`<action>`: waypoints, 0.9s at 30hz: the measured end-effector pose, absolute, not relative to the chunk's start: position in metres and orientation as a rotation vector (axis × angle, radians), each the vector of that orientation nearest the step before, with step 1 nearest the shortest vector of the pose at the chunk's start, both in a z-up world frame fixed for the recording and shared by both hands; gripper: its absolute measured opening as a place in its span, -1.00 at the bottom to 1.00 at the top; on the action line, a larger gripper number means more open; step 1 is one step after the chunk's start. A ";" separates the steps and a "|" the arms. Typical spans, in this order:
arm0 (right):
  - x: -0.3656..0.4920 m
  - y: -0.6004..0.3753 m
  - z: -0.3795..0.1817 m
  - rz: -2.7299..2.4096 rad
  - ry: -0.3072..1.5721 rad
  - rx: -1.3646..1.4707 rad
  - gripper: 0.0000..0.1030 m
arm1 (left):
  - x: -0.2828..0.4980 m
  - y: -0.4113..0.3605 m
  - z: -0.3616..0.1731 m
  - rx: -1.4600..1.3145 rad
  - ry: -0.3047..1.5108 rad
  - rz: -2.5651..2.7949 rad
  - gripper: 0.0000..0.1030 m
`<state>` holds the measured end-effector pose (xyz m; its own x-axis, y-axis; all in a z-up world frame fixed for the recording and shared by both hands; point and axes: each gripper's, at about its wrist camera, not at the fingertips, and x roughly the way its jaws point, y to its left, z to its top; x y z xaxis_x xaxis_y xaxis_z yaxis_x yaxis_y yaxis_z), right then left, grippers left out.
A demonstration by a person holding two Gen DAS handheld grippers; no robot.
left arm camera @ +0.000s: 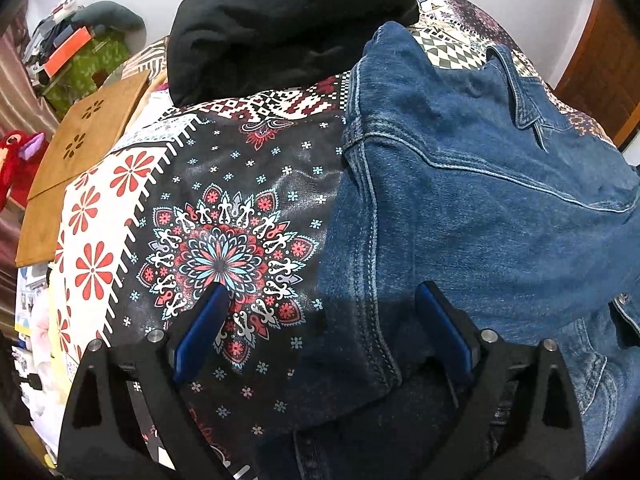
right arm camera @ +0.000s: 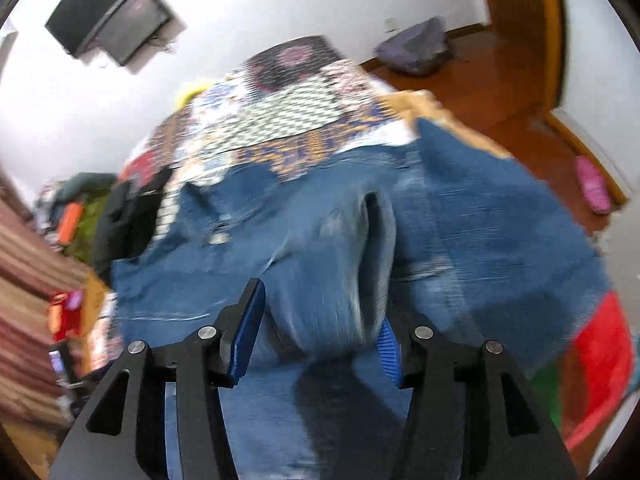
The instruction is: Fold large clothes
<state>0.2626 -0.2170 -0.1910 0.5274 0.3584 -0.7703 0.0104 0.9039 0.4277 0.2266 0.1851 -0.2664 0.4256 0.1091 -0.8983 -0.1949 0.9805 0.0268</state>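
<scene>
Blue denim jacket [left arm camera: 480,200] on patterned bedspread [left arm camera: 224,184] (black garment [left arm camera: 280,28] beside)

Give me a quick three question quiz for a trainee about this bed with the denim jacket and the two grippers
1. True or false: the left gripper has its jaws closed on the denim jacket.
2. Which item lies on the patterned bedspread beyond the jacket? A) a black garment B) a white towel C) a yellow pillow
3. Fill in: the denim fold between the right gripper fingers belongs to the ____.

Key: 1. False: the jaws stand wide apart over the jacket's edge and the bedspread, gripping nothing. 2. A, the black garment. 3. Jacket; whether the pads press on it is too blurred to tell.
</scene>
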 end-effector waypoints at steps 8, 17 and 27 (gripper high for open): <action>0.248 -0.242 -0.181 0.167 0.985 0.376 -0.07 | 0.225 0.181 -0.259 -0.057 1.120 0.207 0.85; 0.237 -0.270 -0.140 0.120 0.874 0.336 -0.04 | 0.222 0.151 -0.204 0.090 1.015 0.195 0.85; 0.219 -0.322 -0.146 -0.001 0.855 0.395 0.04 | 0.233 0.101 -0.109 0.060 0.774 0.049 0.85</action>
